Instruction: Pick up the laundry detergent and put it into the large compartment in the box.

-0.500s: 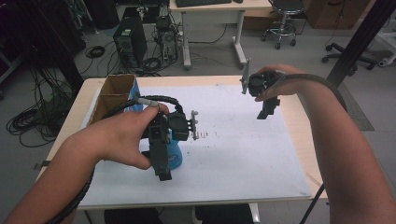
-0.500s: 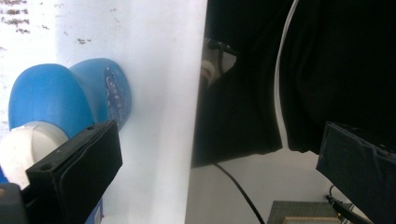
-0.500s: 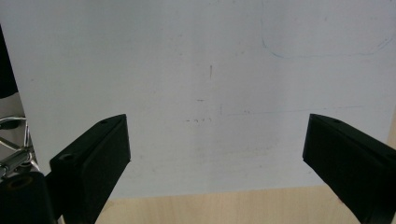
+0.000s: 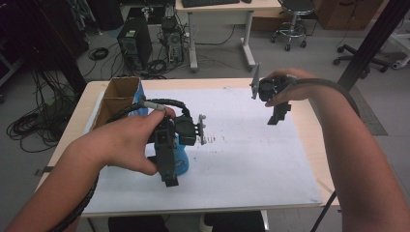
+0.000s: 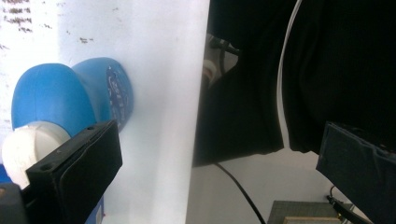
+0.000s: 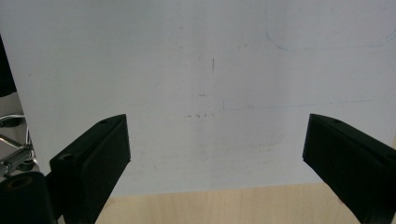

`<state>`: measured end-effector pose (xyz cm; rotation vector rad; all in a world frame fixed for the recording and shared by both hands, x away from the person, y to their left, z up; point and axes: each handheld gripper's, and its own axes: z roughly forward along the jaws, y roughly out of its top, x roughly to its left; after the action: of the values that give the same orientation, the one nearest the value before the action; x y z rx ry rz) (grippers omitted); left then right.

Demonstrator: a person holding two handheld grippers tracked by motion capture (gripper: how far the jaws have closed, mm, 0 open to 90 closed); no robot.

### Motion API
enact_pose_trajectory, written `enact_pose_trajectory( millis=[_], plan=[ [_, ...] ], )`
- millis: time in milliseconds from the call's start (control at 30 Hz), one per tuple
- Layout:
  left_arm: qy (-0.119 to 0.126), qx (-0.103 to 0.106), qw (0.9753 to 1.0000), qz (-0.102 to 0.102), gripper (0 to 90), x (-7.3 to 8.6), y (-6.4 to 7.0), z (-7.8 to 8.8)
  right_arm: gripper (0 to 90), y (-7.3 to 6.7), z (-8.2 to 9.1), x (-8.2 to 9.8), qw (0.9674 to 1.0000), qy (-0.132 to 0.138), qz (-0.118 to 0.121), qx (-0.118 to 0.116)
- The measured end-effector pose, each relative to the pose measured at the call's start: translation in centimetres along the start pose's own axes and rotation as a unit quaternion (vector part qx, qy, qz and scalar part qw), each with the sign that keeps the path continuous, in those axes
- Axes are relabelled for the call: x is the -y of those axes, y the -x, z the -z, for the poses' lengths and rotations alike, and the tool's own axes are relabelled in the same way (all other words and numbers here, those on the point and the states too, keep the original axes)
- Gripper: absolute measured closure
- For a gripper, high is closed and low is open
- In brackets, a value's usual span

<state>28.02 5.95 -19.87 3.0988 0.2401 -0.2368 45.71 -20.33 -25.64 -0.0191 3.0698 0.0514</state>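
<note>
**Blue bottle lies beside the left gripper's spread jaws, not yet between them**

The blue bottle lies on its side on the white sheet, near the table's near-left part, its white cap pointing toward the person. In the left gripper view its long axis runs roughly along the jaws' own direction, and the body sits off to one side — past the outside of one jaw, the cap partly hidden behind that pad.

The left gripper hangs right over the bottle, jaws spread wide with nothing between them; it would have to shift sideways to straddle the body. The right gripper is well apart, over the sheet's far right — jaws likewise wide, holding nothing.

A cardboard box stands at the table's far-left corner, just behind the bottle. Nothing lies between the left gripper and the bottle.
</note>
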Motion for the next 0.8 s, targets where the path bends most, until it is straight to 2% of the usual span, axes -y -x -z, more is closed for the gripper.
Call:
enact_pose_trajectory(
  millis=[500,800],
  plan=[
    [0.006,-0.023,0.9997,0.008,0.2,0.4,-0.6,1.2,7.5,0.1,-0.2,-0.5,1.0000,0.000,0.004,0.003],
    [0.009,-0.033,0.9991,0.026,0.2,0.8,-2.2,1.8,7.6,0.1,-0.5,-0.8,1.0000,0.001,0.007,0.002]
  ],
)
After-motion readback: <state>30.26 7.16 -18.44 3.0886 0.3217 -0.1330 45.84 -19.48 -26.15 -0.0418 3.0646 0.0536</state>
